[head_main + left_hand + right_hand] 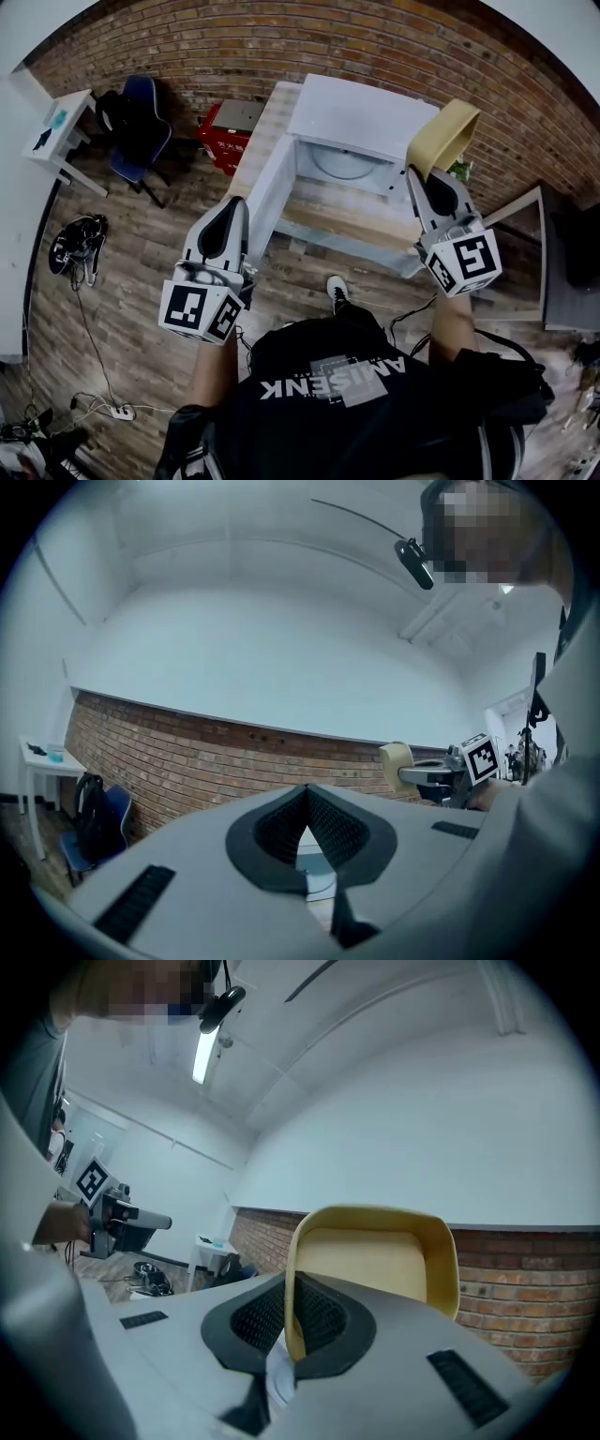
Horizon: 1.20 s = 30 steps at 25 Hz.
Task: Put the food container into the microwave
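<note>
Roughly midway, by the look of it: the food container (448, 134) is lifted and carried, but it is not yet in the microwave (361, 117). The right hand-held gripper (419, 173) pinches the container's rim between its pads, and the pale yellow tub stands on edge just beyond its tips, open side toward the camera in the right gripper view. The left hand-held gripper (239, 202) has its jaws pressed together on nothing. The microwave sits ahead of both, between them and a little nearer the right one, with its door (272, 202) swung open just ahead of the left hand-held gripper and the turntable bare inside. What remains, I judge, is to bring the container forward and to the left from the right hand-held gripper's place, level it, set it in the cavity, let go, and perhaps close the door. The microwave rests on a wooden table (347, 220) against a brick wall (281, 47). Out beyond the left hand-held gripper are a red box (225, 131), a blue chair (141, 131), a small white side table (61, 127) and cables on the plank floor (141, 262).
</note>
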Motion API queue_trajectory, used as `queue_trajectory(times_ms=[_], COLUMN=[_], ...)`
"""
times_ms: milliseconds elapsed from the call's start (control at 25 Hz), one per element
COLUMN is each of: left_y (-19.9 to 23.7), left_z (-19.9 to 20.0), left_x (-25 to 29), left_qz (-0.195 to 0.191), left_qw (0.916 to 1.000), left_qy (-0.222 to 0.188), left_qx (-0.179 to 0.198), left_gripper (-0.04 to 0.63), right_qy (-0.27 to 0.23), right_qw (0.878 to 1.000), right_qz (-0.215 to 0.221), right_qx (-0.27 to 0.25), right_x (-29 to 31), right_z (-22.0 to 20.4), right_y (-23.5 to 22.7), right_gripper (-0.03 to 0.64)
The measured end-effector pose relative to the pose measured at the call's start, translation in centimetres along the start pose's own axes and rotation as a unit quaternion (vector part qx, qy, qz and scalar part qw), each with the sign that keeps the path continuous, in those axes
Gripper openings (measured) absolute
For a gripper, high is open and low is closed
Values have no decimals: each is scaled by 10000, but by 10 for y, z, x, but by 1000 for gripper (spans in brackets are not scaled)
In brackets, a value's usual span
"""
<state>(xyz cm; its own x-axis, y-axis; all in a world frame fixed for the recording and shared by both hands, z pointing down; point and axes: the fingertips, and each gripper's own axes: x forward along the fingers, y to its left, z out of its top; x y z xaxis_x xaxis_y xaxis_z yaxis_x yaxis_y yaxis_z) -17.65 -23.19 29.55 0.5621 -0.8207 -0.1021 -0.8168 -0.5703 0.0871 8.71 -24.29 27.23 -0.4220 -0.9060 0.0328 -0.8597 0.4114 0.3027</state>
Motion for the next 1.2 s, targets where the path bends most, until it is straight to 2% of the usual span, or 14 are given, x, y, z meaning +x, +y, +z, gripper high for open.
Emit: queue_trajectory(times_ms=[240, 400, 520, 640, 920, 1200], left_y=[1, 0, -2, -1, -13, -10], left_z=[-5, -10, -15, -19, -33, -47], left_x=[35, 47, 54, 60, 67, 59], left_qz=[352, 504, 557, 739, 784, 899], left_qw=[9994, 9987, 9984, 9971, 9964, 9951], left_qy=[30, 50, 64, 102, 268, 375], left_qx=[-68, -82, -61, -137, -199, -172], left_gripper=[12, 12, 12, 12, 12, 12], right_qy=[-70, -78, -123, -216, -122, 83], right_qw=[9992, 9960, 9912, 9847, 9617, 9424], right_qz=[349, 801, 1299, 1732, 2694, 3289], right_qx=[-169, -385, -229, 22, -483, -611], right_x=[37, 58, 67, 79, 93, 100], right_z=[-6, -13, -19, -23, -42, -74], right_y=[-35, -32, -23, -10, 37, 77], right_gripper=[43, 43, 43, 43, 43, 43])
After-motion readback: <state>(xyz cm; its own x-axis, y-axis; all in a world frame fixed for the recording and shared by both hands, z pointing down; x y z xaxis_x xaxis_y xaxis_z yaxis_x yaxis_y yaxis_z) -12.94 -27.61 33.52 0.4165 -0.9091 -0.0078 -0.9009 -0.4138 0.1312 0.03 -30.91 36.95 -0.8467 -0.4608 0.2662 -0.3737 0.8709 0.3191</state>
